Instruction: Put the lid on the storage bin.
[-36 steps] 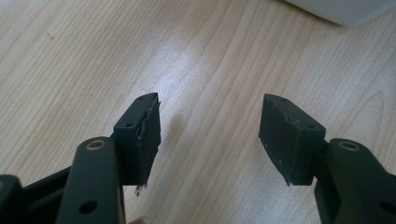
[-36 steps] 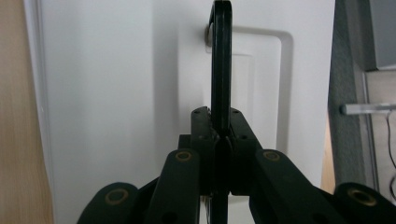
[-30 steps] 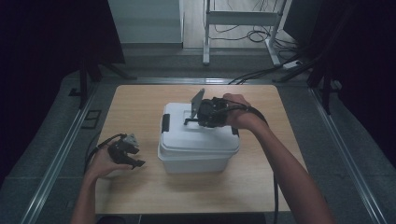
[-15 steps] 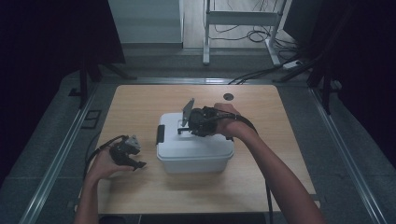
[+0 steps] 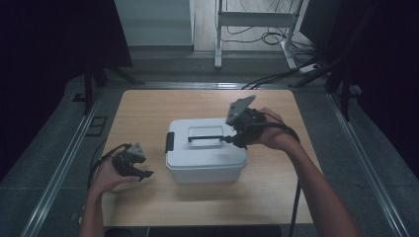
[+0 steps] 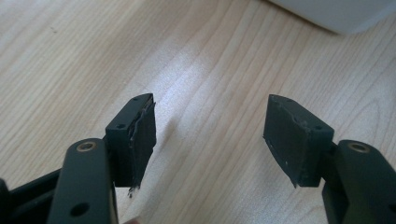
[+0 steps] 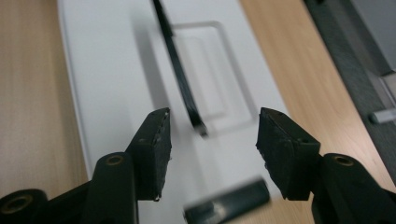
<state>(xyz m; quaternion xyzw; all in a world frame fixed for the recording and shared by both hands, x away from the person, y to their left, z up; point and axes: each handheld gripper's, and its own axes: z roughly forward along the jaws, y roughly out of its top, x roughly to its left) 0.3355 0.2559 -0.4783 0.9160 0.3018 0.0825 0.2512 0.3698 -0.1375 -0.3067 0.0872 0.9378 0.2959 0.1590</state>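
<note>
Pale wooden bench (image 5: 148, 113); white lidded plastic storage box (image 5: 205, 160) sits at centre, black side latch (image 5: 170, 141) at its 9 o'clock. Thin black carry handle (image 7: 180, 77) lies on the lid. My right claw (image 5: 228, 139) hovers at the box's 3 o'clock; jaws have just been opening, now wide, nothing between them. Left claw (image 5: 146, 174) waits at 9 o'clock, wide, empty. I judge the handle released; next, work a latch.
</note>
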